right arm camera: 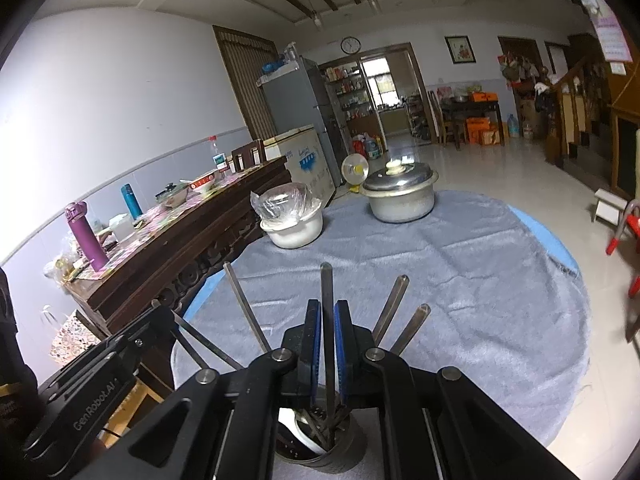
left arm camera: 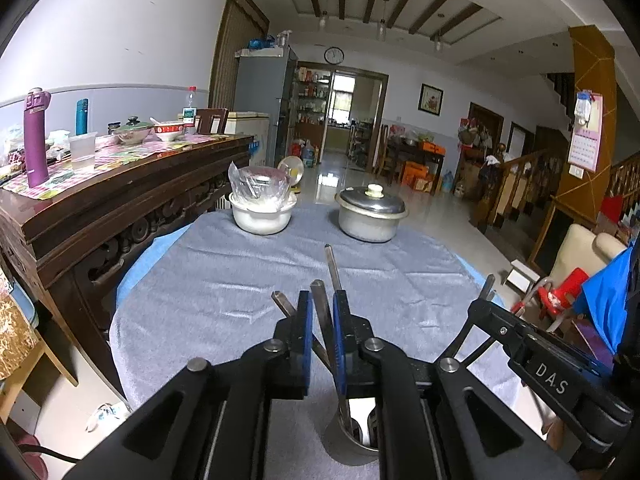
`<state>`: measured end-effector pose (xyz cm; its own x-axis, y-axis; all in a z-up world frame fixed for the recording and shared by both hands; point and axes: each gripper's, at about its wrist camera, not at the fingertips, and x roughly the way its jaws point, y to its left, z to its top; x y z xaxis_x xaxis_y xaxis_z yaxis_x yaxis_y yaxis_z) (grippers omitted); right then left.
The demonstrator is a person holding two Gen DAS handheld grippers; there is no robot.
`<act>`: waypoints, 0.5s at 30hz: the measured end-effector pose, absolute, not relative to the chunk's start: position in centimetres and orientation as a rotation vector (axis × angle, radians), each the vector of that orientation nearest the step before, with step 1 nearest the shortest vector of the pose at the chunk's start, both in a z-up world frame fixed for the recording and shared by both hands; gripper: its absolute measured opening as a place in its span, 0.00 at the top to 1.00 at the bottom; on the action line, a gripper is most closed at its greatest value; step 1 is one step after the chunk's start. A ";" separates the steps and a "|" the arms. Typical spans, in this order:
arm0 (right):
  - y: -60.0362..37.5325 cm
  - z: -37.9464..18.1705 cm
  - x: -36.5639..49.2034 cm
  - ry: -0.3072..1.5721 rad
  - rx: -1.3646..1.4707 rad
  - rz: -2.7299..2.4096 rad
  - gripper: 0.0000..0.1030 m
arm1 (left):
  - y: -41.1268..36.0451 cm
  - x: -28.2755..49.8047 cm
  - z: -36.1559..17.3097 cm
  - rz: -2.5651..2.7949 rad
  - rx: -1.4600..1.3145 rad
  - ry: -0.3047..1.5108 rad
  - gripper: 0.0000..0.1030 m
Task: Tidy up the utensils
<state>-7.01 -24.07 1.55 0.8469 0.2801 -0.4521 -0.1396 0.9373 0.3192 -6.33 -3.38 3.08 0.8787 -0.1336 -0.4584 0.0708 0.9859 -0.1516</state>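
While both grippers sit over the metal holder, left gripper clamps one flat utensil handle; right gripper clamps another upright handle. Holder at 6 o'clock on grey cloth; lidded pot at 12.

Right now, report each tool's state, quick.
Left tool: closed on a utensil handle standing in the metal cup.
Right tool: closed on another utensil handle in the same cup.
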 end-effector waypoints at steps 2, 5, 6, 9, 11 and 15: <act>-24.6 1.6 -7.3 0.500 0.315 0.234 0.58 | -3.4 -6.3 3.2 -0.106 -0.123 0.503 0.62; -24.9 2.0 -8.1 0.450 0.317 0.243 0.52 | -3.5 -6.6 3.5 -0.084 -0.097 0.486 0.49; -24.9 2.1 -8.5 0.437 0.309 0.231 0.52 | -3.5 -6.8 3.7 -0.081 -0.086 0.481 0.43; -25.3 2.5 -9.1 0.416 0.324 0.225 0.52 | -3.6 -7.1 4.2 -0.084 -0.063 0.483 0.28; -25.8 2.7 -9.6 0.399 0.335 0.222 0.52 | -3.5 -7.4 4.4 -0.073 -0.047 0.477 0.26; -26.3 3.3 -10.8 0.383 0.331 0.206 0.52 | -3.6 -7.3 4.2 -0.060 -0.017 0.535 0.19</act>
